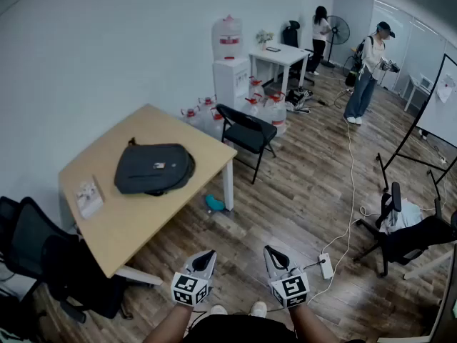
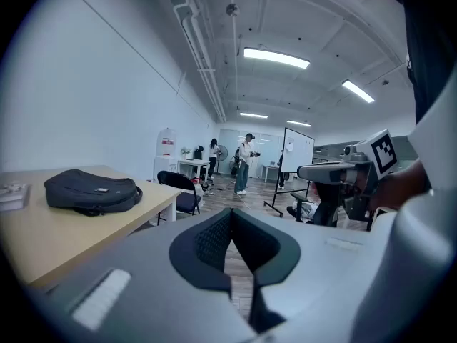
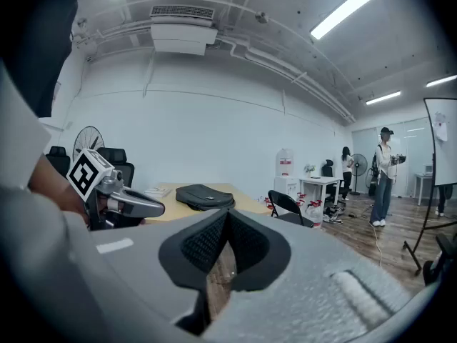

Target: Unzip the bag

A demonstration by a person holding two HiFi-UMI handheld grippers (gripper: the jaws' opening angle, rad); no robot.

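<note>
A dark grey backpack lies flat on the wooden table, zipped shut as far as I can see. It also shows in the left gripper view as the backpack and in the right gripper view as the backpack. My left gripper and right gripper hang side by side over the floor, well short of the table and apart from the bag. Both are shut with nothing between the jaws: left gripper, right gripper.
A small white booklet lies on the table's left part. Black office chairs stand at its near left, a folding chair at its far corner. A power strip and cable cross the floor. Two people stand far back.
</note>
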